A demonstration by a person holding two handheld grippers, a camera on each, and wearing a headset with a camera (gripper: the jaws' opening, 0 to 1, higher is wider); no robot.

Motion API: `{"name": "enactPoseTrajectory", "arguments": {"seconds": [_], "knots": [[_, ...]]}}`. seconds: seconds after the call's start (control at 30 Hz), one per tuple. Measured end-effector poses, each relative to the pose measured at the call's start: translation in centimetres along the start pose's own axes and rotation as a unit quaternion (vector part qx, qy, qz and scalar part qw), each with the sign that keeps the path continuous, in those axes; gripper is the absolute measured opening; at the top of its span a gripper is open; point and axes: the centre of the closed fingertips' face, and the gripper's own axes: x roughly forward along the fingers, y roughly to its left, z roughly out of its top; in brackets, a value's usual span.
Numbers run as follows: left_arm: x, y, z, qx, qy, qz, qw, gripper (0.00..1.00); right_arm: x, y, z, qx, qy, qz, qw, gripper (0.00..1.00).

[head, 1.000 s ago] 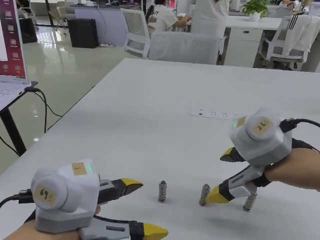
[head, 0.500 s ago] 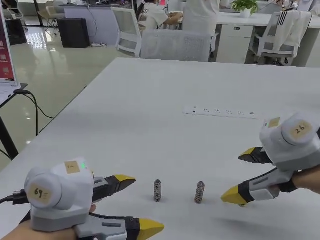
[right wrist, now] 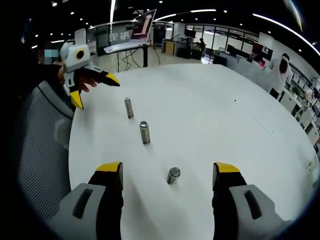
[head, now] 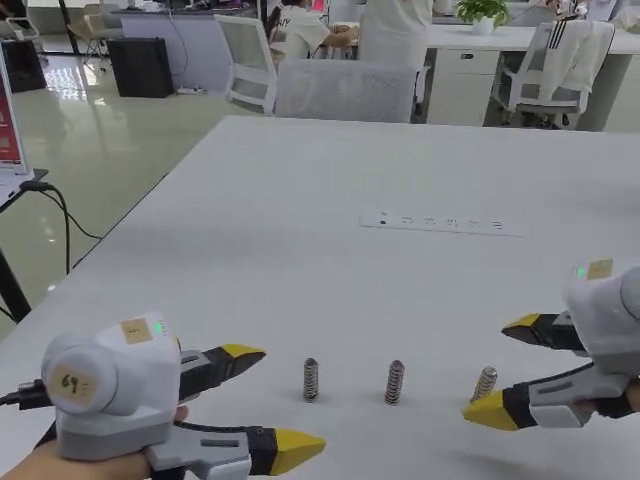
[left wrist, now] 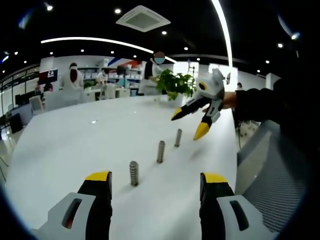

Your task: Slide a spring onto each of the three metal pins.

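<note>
Three springs stand upright in a row on the white table (head: 300, 250), each around a pin: the left spring (head: 311, 379), the middle spring (head: 395, 382) and the right spring (head: 485, 383). My left gripper (head: 275, 400) lies open and empty at the near left, a short way from the left spring (left wrist: 133, 173). My right gripper (head: 500, 368) is open and empty just right of the right spring (right wrist: 173, 175), which sits low between its jaws but apart from them. Each gripper view looks down the whole row to the other gripper (left wrist: 200, 107) (right wrist: 87, 82).
A white power strip (head: 440, 222) lies on the table beyond the springs. A mesh chair (head: 345, 92) stands at the far table edge, with people at desks behind it. A cable (head: 60, 215) hangs off the left side.
My right gripper has drawn back to the right, away from the middle and right springs, and the right spring now stands in full sight. The left gripper has hardly moved.
</note>
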Motion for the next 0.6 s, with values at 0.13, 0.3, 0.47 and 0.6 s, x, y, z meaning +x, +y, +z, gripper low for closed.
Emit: {"name": "enactPoseTrajectory", "arguments": {"seconds": [0.13,0.3,0.47,0.6], "knots": [[0.0,0.0,0.0,-0.001,0.000,0.000,1.0000,0.67,-0.4,0.1,-0.5,0.008,-0.007,-0.005,0.9999,0.73],[0.0,0.0,-0.2,-0.002,0.001,0.001,1.0000,0.68,-0.7,0.5,-1.0,0.017,-0.019,-0.009,0.9996,0.73],[0.0,-0.1,-0.1,-0.006,-0.004,0.004,1.0000,0.68,-1.0,0.9,-1.4,0.028,-0.034,-0.016,0.9989,0.74],[0.1,-0.2,-0.3,-0.006,-0.003,0.004,1.0000,0.69,-1.3,1.2,-1.7,0.033,-0.037,-0.021,0.9985,0.74]]}}
